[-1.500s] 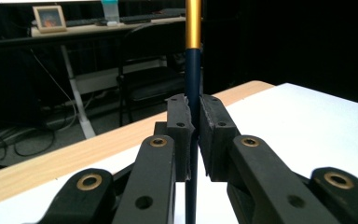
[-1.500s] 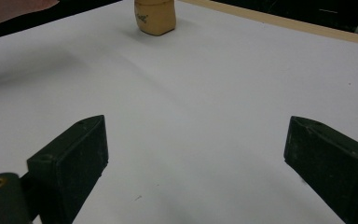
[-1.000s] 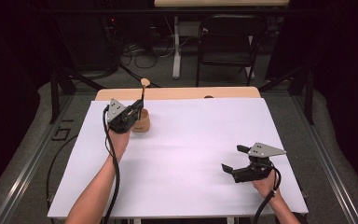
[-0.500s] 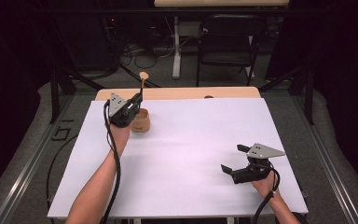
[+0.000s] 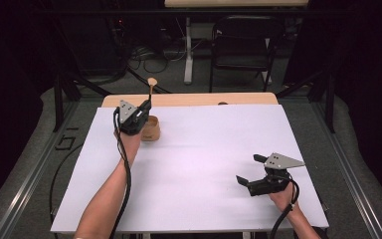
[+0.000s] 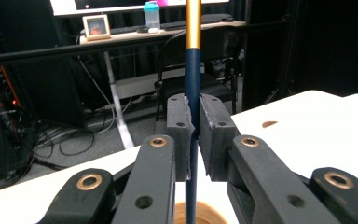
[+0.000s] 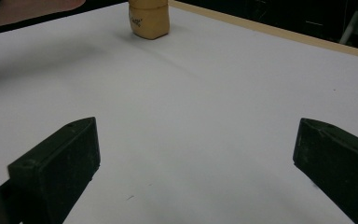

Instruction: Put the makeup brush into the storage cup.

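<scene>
Left gripper (image 5: 140, 115) clamped tight on the dark shaft of a spoon (image 6: 192, 93), held upright, bowl end (image 5: 151, 81) up high, lower end dropping toward the tan cup (image 5: 150, 128) just beside and below the jaws at the far left of the white table (image 5: 204, 149). Whether going in or coming out, impossible to tell; judged either way as a straight vertical move. Best done by keeping the shaft plumb and travelling along its own line, no sideways drag, since a light cup (image 7: 149, 18) near the table edge would likely tip or slide if the spoon pressed its wall. Grip sits low on the shaft, so worth watching for swing at the top. Right gripper (image 5: 252, 172) resting idle near the right front corner, jaws spread wide, holding nothing, well apart from the cup; could come across to steady the cup if it shifts.
</scene>
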Available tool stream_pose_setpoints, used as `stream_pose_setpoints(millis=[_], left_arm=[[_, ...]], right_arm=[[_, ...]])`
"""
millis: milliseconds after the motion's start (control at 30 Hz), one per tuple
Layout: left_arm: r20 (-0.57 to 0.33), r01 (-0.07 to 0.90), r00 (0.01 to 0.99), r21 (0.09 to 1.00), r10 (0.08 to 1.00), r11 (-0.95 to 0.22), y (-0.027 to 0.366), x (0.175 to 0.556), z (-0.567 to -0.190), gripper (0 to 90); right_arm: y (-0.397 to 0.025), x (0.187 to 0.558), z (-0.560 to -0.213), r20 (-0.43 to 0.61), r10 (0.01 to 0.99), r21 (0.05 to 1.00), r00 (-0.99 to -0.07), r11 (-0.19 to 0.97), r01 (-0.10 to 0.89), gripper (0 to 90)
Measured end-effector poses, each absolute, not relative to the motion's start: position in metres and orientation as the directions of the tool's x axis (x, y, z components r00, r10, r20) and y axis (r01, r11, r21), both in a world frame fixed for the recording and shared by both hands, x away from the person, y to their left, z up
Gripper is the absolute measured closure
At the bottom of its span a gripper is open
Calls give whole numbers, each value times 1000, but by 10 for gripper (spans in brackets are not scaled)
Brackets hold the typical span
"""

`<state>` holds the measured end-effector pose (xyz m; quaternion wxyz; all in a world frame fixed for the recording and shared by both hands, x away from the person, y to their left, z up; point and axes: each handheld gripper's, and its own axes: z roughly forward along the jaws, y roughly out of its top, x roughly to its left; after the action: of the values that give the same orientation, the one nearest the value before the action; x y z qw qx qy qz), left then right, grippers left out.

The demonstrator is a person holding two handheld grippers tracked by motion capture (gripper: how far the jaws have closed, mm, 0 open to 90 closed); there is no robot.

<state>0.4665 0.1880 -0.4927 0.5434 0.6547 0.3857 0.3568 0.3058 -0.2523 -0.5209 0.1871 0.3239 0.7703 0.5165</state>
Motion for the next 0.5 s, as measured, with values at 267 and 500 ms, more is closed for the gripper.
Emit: stream_pose_setpoints(millis=[267,500], left_arm=[[48,142,440,982,897,-123,185,468,-499,836],[45,159,433,979,900,-125,182,468,-504,835]], right_arm=[[-251,306,-522,48,690,915,-722,259,308,5],[-253,306,-521,47,688,915,-724,261,307,7]])
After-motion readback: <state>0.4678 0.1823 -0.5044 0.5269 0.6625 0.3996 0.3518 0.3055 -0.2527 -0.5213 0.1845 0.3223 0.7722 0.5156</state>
